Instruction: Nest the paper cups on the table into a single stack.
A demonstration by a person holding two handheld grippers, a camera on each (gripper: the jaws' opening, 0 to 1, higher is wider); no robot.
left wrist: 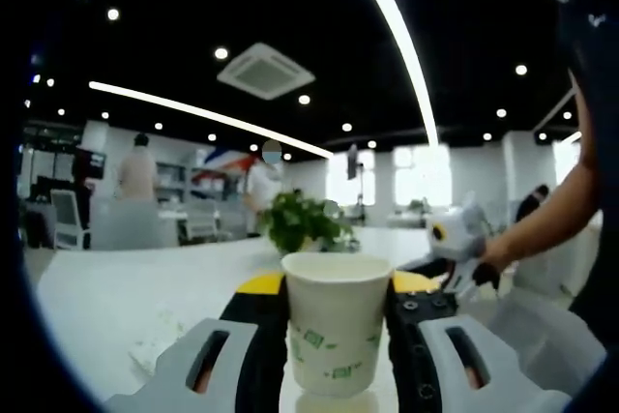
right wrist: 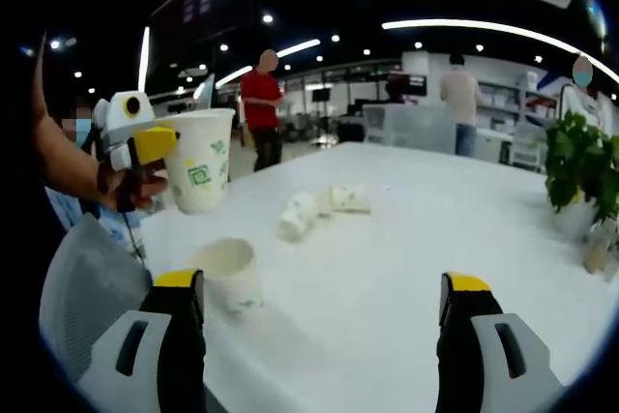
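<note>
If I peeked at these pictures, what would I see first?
A white paper cup with green marks, held upright between the left gripper jaws, lifted above the white table. On the table, another cup stands by the open right gripper, and two more cups lie tipped over farther off.

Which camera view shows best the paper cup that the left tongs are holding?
The left gripper view shows it best: the white paper cup with green print stands upright, close and centred between the left tongs. In the right gripper view the same cup is smaller, lifted above the white table, its side partly covered by a yellow pad.
</note>
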